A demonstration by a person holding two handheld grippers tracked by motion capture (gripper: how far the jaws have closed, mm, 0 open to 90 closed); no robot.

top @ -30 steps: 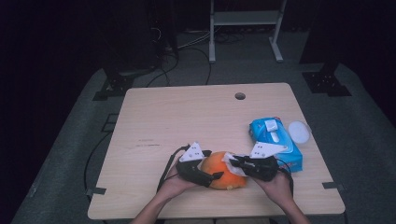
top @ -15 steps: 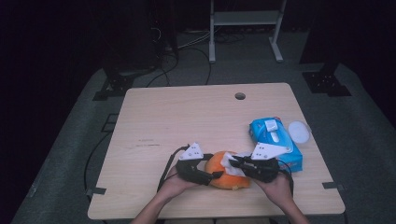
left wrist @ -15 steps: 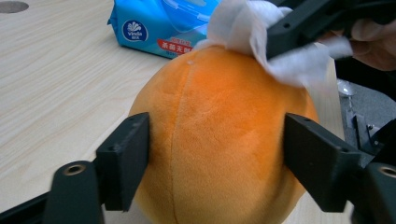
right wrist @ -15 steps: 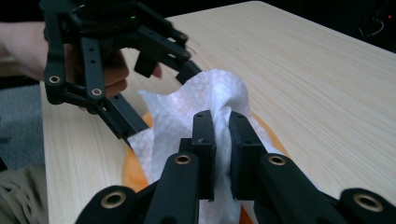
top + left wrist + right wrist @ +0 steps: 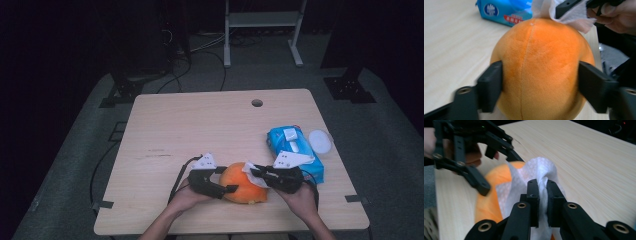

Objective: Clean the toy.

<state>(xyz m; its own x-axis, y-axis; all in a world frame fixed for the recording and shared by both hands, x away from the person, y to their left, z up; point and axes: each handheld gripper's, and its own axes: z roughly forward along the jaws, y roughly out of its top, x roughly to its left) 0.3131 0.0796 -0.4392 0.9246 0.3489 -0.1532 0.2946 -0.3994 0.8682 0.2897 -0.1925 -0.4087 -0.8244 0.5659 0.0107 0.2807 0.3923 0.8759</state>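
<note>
High view first: an orange plush ball [image 5: 243,183] is seen sitting near the front edge of the table [image 5: 210,125], squeezed between both hands. The left gripper [image 5: 226,181] has just been closing, and in the left gripper view the ball [image 5: 541,67] is caught between its jaws, one pad pressed into each side (the fur looks dented a bit), so it counts as gripped. The right gripper [image 5: 256,173] is clamped nearly shut on a white tissue [image 5: 252,170], which is bunched between the jaws in the right gripper view [image 5: 541,173] and draped over the top of the ball.

What the next move seems to hinge on: the ball lies straight ahead of the left jaws and just left of the right ones, with the tissue already resting on its upper right side. So the wiping would probably be done by the right hand while the ball is steadied by the left. A blue wipes pack [image 5: 292,150] and a white lid [image 5: 320,141] are parked off to the right, clear of everything.
</note>
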